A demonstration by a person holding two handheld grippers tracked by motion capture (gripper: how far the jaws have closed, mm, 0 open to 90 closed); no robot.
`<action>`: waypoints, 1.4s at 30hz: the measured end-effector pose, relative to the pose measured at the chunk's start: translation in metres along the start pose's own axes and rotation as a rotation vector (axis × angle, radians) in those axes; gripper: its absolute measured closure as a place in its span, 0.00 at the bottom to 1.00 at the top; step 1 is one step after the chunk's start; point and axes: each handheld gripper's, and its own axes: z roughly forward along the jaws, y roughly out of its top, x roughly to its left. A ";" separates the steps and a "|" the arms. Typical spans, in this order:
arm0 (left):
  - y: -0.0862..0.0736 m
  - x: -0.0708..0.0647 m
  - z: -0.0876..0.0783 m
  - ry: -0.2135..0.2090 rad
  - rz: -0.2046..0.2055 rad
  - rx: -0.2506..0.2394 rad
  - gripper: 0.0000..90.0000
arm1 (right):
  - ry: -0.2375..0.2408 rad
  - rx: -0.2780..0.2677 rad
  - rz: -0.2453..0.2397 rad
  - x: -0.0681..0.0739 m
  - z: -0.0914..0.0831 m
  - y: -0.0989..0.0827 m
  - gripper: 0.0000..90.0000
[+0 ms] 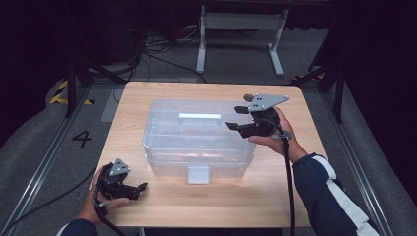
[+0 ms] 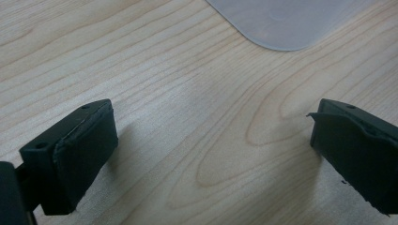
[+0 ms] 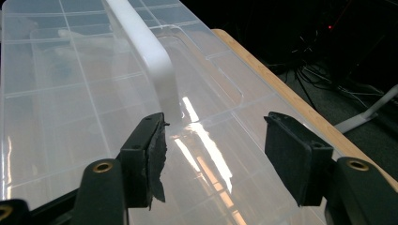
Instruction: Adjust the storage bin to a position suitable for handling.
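From above, a clear box [image 1: 196,140] sits mid-counter [image 1: 295,196], the left gripper [image 1: 140,189] near-left and the right gripper [image 1: 235,118] at its right edge. The left gripper view shows jaws spread over bare wood. The right gripper view shows jaws spread above the lid, near the handle [image 3: 148,51].

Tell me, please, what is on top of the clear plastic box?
A white handle lies along the lid of the box; the right tool hovers open above it. Contents are too hazy to tell.
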 end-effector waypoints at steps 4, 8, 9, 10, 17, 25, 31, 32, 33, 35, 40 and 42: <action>0.000 0.000 0.000 -0.001 0.000 0.000 0.02 | 0.014 -0.001 -0.003 0.001 0.004 0.002 0.46; 0.000 0.000 0.000 -0.001 0.000 0.000 0.02 | 0.023 0.007 -0.015 0.004 0.009 0.005 0.48; 0.000 0.000 0.000 0.000 0.000 0.000 0.02 | 0.027 0.008 -0.017 0.004 0.010 0.006 0.49; 0.000 0.000 0.000 -0.001 -0.001 0.000 0.02 | 0.031 0.010 -0.024 0.005 0.011 0.007 0.50; 0.000 0.000 0.000 -0.001 0.000 0.000 0.02 | 0.047 0.017 -0.039 0.008 0.017 0.012 0.59; 0.000 0.000 0.000 -0.001 -0.002 0.000 0.02 | 0.071 0.027 -0.074 0.014 0.023 0.019 0.72; 0.000 0.000 -0.001 0.000 -0.005 0.001 0.03 | 0.065 0.031 -0.078 0.015 0.023 0.020 0.79; 0.000 0.000 -0.001 0.001 -0.007 0.001 0.03 | 0.065 0.033 -0.083 0.016 0.023 0.021 0.81; 0.000 0.000 -0.001 0.001 -0.007 0.002 0.03 | 0.065 0.033 -0.088 0.016 0.023 0.021 0.83; 0.000 0.000 -0.001 0.001 -0.008 0.001 0.03 | 0.070 0.032 -0.094 0.017 0.022 0.022 0.85; 0.000 0.001 -0.002 0.010 -0.021 -0.012 0.08 | 0.079 0.032 -0.094 0.016 0.022 0.023 0.86; 0.000 0.001 -0.003 0.018 -0.034 -0.010 0.11 | 0.078 0.035 -0.090 0.016 0.022 0.024 0.86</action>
